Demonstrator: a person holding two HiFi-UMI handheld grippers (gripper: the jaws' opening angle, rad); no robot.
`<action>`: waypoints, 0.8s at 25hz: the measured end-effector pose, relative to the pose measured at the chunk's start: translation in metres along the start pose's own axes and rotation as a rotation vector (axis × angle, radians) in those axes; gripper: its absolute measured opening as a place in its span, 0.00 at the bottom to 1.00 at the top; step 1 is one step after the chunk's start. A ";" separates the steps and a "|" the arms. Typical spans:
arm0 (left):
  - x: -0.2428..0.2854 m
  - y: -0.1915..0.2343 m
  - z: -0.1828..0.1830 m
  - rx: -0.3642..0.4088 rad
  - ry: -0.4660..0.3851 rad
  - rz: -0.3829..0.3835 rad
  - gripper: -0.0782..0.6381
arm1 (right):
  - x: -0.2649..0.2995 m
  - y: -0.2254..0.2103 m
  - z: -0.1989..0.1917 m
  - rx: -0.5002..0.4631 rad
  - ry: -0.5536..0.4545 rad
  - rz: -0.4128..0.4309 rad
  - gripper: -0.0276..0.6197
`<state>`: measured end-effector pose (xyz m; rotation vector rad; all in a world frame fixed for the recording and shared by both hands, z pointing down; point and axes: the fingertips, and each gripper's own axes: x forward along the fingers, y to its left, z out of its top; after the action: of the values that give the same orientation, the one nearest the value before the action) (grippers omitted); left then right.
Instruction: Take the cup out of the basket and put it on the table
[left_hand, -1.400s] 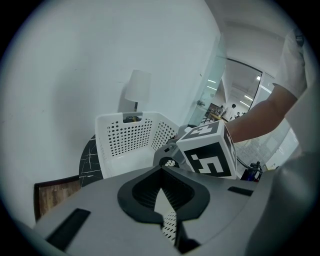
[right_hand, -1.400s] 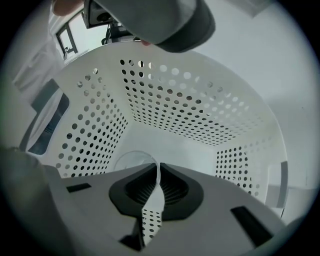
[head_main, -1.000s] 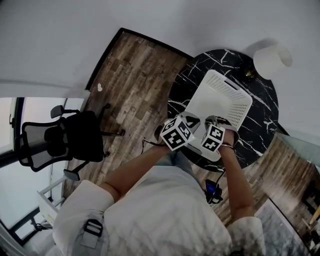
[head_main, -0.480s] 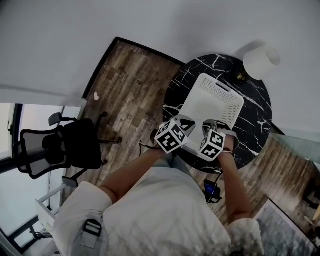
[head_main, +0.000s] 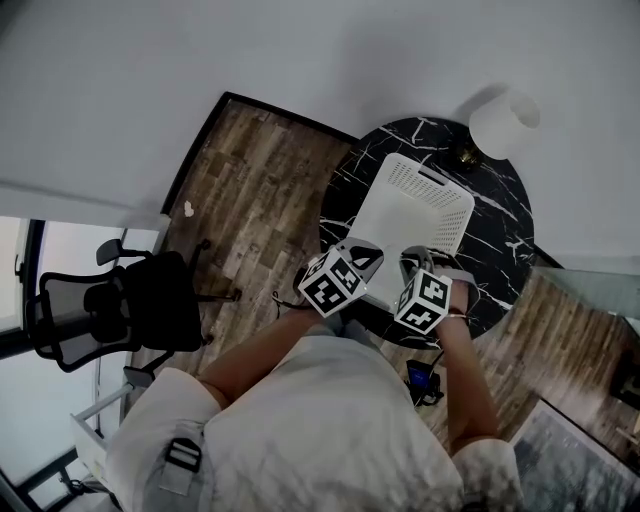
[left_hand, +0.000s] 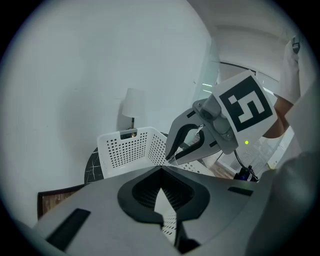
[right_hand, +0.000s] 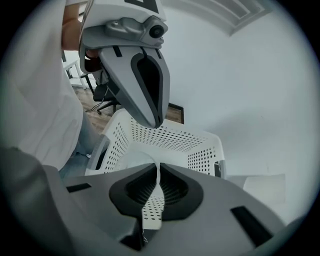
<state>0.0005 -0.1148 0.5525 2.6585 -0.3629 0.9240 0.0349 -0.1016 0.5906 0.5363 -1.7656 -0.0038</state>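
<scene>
Pinching the cup (right_hand: 125, 164) rim in the basket (right_hand: 167, 136), right gripper (right_hand: 157, 166); left gripper (left_hand: 161, 171) closed, empty, alongside.

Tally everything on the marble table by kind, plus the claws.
Basket: 1
Lamp: 1
Cup: 1 (pale shape inside basket, partly hidden)
Claws: 2, left claw and right claw
Total: 5

No words, numbers or brand names can be read anywhere; the only signs are black-and-white square patterns on the left cube (head_main: 330, 283) and the right cube (head_main: 423, 301).
</scene>
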 end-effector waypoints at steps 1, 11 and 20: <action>-0.001 -0.001 0.001 0.003 -0.002 0.001 0.12 | -0.005 0.000 0.001 0.002 -0.002 -0.005 0.08; -0.014 -0.013 0.003 0.031 -0.011 0.009 0.12 | -0.044 0.007 0.011 0.017 -0.023 -0.052 0.08; -0.006 -0.039 0.014 0.080 -0.017 -0.033 0.12 | -0.070 0.008 -0.007 0.066 -0.008 -0.110 0.08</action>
<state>0.0165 -0.0833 0.5303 2.7378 -0.2911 0.9257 0.0494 -0.0674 0.5304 0.6813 -1.7470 -0.0242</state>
